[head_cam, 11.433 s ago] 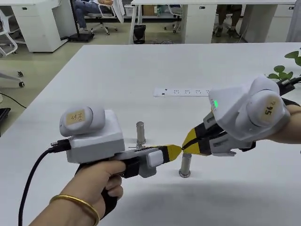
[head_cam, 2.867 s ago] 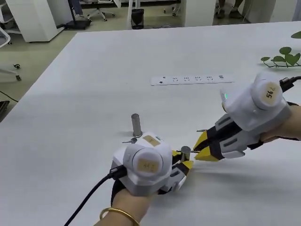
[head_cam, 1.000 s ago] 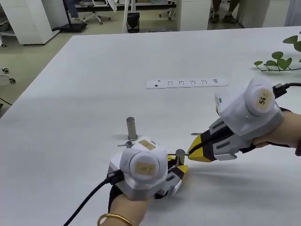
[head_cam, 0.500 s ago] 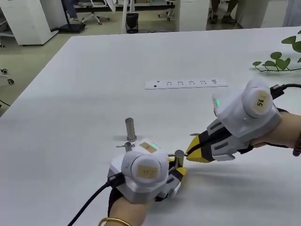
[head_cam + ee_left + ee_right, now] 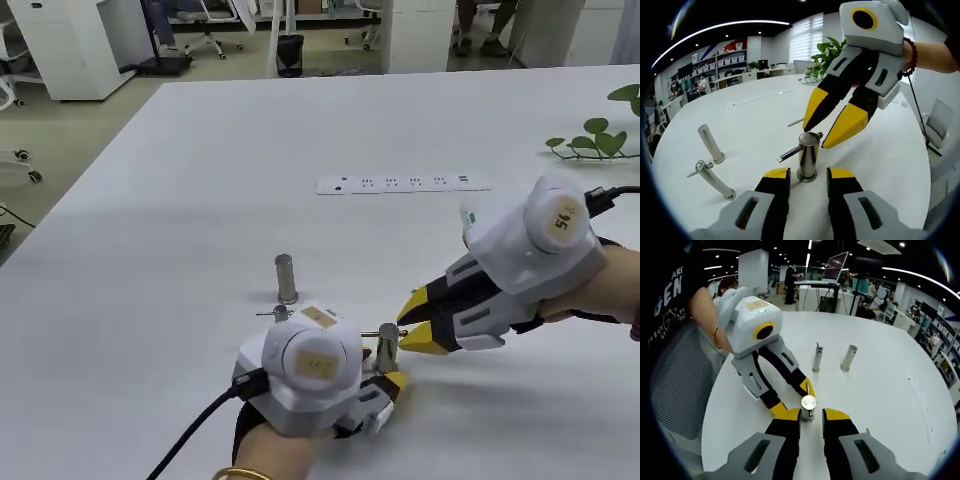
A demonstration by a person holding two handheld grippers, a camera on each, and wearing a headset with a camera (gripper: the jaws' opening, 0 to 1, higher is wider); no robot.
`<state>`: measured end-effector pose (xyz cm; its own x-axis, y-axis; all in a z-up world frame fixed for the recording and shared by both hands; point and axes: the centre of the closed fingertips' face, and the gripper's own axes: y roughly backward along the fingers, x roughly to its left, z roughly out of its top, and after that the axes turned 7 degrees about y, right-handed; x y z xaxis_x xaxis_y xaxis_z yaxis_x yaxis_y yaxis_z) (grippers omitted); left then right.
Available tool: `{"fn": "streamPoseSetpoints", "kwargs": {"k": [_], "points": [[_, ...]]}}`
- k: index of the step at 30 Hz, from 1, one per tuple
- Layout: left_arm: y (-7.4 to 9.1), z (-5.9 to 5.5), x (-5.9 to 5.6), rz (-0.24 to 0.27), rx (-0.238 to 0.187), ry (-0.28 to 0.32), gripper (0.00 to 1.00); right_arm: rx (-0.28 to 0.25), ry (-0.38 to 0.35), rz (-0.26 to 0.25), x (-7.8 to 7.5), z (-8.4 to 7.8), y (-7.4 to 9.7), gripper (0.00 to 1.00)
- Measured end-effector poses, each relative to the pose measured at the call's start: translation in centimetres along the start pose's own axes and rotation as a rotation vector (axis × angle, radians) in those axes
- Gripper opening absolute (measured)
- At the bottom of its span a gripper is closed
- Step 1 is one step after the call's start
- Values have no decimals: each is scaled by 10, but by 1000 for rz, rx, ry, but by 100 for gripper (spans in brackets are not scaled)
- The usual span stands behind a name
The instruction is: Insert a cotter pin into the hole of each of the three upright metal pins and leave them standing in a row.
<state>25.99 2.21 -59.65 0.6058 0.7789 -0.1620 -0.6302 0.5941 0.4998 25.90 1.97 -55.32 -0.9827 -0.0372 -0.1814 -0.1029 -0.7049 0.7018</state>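
Note:
A short upright metal pin stands near the table's front with a cotter pin through its top hole. In the left gripper view that cotter pin sticks out to the left of the metal pin. My left gripper is open, its jaws on either side of the pin's base. My right gripper is open, its tips just off the pin's top. A second pin, half hidden by the left gripper, also carries a cotter. A third pin stands bare behind it.
A white power strip lies mid-table, and a leafy plant reaches in at the right edge. The left gripper's black cable trails toward the front edge. Office chairs and desks stand beyond the table.
My right gripper's jaws have opened and let go of the cotter pin, which stays in the front pin. The left gripper has stayed at the pin. The head camera shifted slightly.

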Motion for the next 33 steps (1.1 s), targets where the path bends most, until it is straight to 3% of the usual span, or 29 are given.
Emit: {"fn": "streamPoseSetpoints", "kwargs": {"k": [10, 18, 23, 33], "points": [[19, 2, -4, -5, 9, 11, 39, -17, -63, -21, 0, 10, 1, 25], [40, 0, -12, -12, 16, -8, 49, -13, -78, -28, -1, 13, 0, 27], [54, 5, -14, -6, -9, 13, 59, -6, -77, -24, -1, 15, 0, 27], [80, 6, -2, 64, -38, 55, 72, 35, -69, 9, 4, 9, -7, 25]]}}
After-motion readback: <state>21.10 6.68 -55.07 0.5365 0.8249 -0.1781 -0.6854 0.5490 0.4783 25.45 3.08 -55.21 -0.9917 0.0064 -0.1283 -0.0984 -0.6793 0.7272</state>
